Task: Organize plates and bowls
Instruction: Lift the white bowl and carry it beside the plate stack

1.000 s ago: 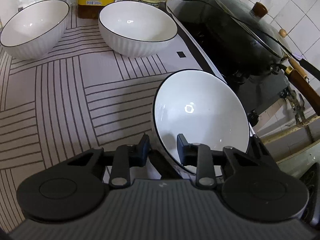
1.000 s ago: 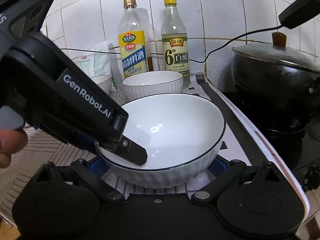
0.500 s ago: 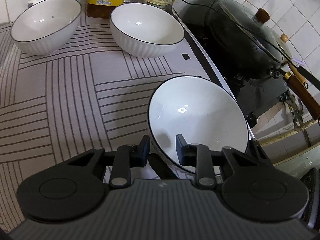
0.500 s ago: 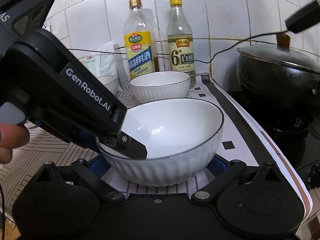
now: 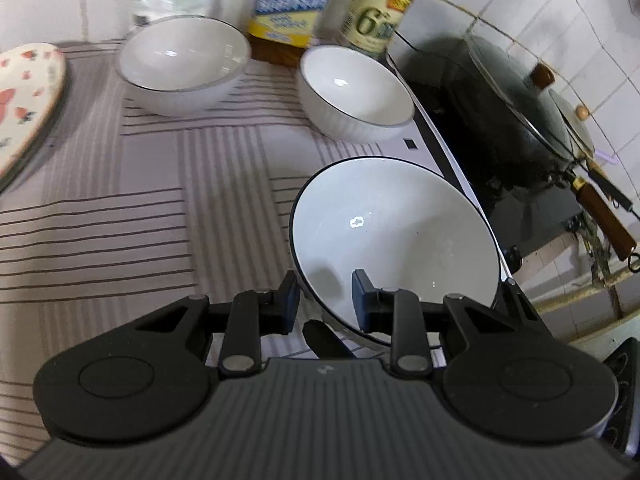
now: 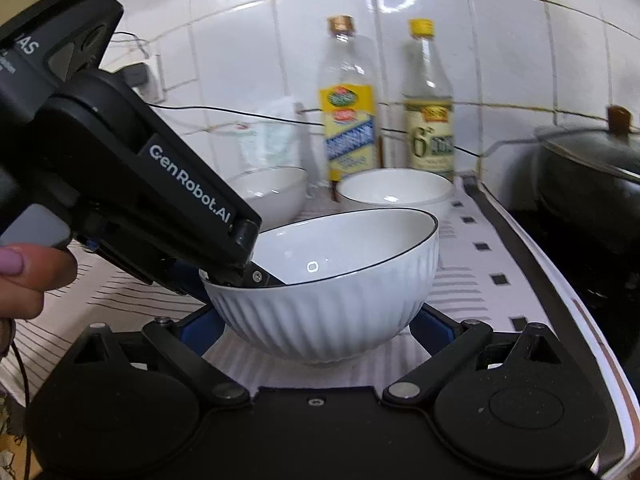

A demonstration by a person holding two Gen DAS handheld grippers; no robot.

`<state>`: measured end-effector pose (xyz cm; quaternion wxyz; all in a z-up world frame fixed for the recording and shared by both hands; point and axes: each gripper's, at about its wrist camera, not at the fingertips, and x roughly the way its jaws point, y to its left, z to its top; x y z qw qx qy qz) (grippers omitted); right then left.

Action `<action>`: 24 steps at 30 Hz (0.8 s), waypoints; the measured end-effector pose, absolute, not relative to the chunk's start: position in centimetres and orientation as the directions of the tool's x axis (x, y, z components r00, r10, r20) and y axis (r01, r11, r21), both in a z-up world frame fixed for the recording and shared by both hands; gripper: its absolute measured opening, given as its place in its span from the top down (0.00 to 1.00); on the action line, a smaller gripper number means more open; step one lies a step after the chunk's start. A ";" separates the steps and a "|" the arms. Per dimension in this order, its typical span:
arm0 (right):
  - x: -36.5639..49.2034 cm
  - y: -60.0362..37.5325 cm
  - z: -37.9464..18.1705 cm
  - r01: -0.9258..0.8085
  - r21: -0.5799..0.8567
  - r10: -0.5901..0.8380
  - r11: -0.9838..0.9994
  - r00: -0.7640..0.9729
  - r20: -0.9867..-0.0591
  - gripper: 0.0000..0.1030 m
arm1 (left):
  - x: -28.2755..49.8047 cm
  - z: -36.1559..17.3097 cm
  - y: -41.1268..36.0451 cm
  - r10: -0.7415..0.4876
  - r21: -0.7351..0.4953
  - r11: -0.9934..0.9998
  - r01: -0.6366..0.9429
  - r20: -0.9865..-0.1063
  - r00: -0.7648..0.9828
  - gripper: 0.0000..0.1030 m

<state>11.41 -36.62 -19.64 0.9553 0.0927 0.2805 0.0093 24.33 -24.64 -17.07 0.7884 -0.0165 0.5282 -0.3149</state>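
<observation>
Above the striped table (image 5: 120, 220), my left tool (image 5: 326, 300) pinches the bowl (image 6: 328, 300) rim; my right tool (image 6: 320, 328) stands wide beneath; that one-sided grip could let it tip and slip

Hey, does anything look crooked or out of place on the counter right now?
Only the near bowl: the left gripper pinches its rim and it hangs tilted above the striped cloth. The two far bowls sit upright. Nothing spilled.

1. Left tongs (image 6: 256, 276): black housing, white "GenRobot.AI" lettering, a screw at the tip.
2. Right tongs (image 6: 320, 332): black linkages, silver pivot pins, blue pads (image 6: 434, 326).
3. Hand (image 6: 24, 280): pink-varnished nail.
</observation>
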 end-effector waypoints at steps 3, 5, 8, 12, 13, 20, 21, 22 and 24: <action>11.8 -35.5 -18.9 -0.006 0.192 0.107 0.981 0.849 -0.518 0.02 | 24.1 -16.2 -23.2 -0.491 -0.328 0.819 0.470 -0.824 0.281 0.74; 12.1 -34.7 -18.5 -0.035 0.189 0.128 0.981 0.851 -0.510 0.02 | 23.9 -15.7 -22.1 -0.477 -0.313 0.831 0.460 -0.826 0.301 0.74; 12.6 -33.3 -17.8 -0.081 0.187 0.166 0.979 0.850 -0.501 0.02 | 23.8 -15.1 -20.0 -0.461 -0.305 0.848 0.434 -0.828 0.319 0.74; 13.1 -31.6 -17.1 -0.138 0.206 0.224 0.969 0.844 -0.487 0.02 | 23.4 -14.4 -17.1 -0.432 -0.284 0.873 0.396 -0.828 0.357 0.74; 13.2 -31.1 -17.1 -0.149 0.215 0.237 0.965 0.844 -0.480 0.02 | 23.3 -14.3 -16.5 -0.421 -0.276 0.880 0.386 -0.829 0.368 0.74; 14.1 -27.1 -17.5 -0.211 0.280 0.324 0.937 0.828 -0.459 0.02 | 22.9 -14.1 -12.2 -0.336 -0.210 0.924 0.318 -0.845 0.417 0.74; 14.2 -26.5 -17.6 -0.228 0.285 0.341 0.931 0.823 -0.455 0.02 | 22.7 -14.1 -11.5 -0.321 -0.197 0.930 0.310 -0.845 0.428 0.74; 14.3 -25.9 -17.6 -0.243 0.287 0.355 0.927 0.819 -0.452 0.02 | 22.6 -14.0 -10.9 -0.309 -0.185 0.935 0.303 -0.845 0.437 0.74; 14.6 -24.6 -17.6 -0.274 0.293 0.384 0.916 0.808 -0.447 0.02 | 22.5 -13.8 -9.7 -0.283 -0.165 0.945 0.281 -0.843 0.457 0.74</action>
